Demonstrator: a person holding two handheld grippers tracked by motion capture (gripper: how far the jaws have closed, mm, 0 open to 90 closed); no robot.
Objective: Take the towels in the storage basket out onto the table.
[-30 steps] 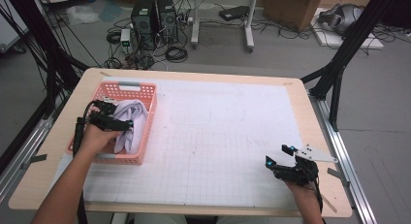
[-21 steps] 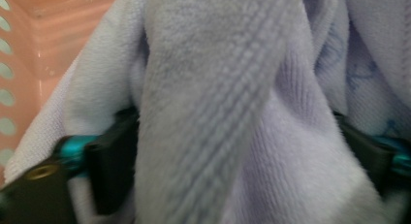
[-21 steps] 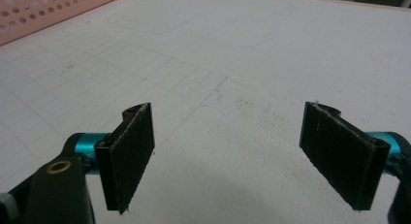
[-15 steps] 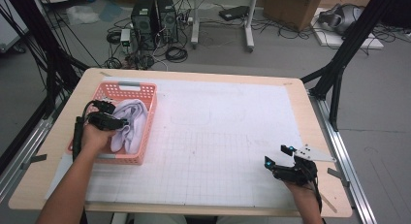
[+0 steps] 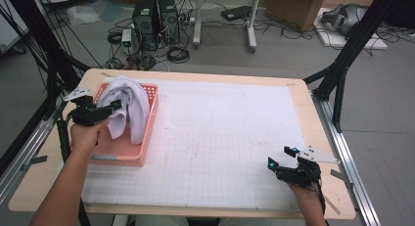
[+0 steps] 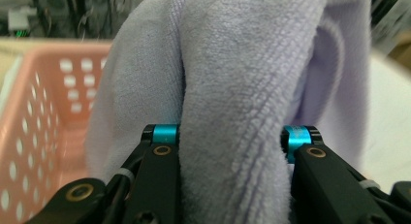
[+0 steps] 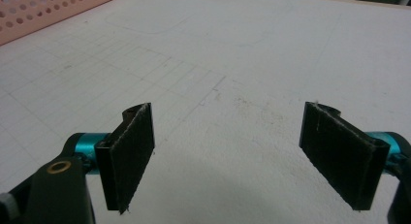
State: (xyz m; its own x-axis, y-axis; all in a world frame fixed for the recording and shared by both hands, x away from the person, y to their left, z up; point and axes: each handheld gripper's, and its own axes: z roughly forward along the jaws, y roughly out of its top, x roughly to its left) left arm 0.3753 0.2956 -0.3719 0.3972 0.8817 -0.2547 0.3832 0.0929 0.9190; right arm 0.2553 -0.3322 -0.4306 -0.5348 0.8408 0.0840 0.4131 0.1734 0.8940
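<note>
A pale lavender towel hangs bunched above the pink plastic basket at the table's left side. My left gripper is shut on the towel, holding it up, with its lower folds still reaching into the basket. In the left gripper view the towel is pinched between the two jaws of my left gripper, and the basket's perforated wall shows behind. My right gripper rests low near the table's front right, open. Its pads stand wide apart over the bare mat, my right gripper holding nothing.
A white gridded mat covers most of the wooden table. The basket's corner shows far off in the right gripper view. Beyond the table are computer towers, cables and black frame legs.
My left gripper has risen with the towel, pulling it up out of the basket where it lay before. The right gripper has stayed put.
</note>
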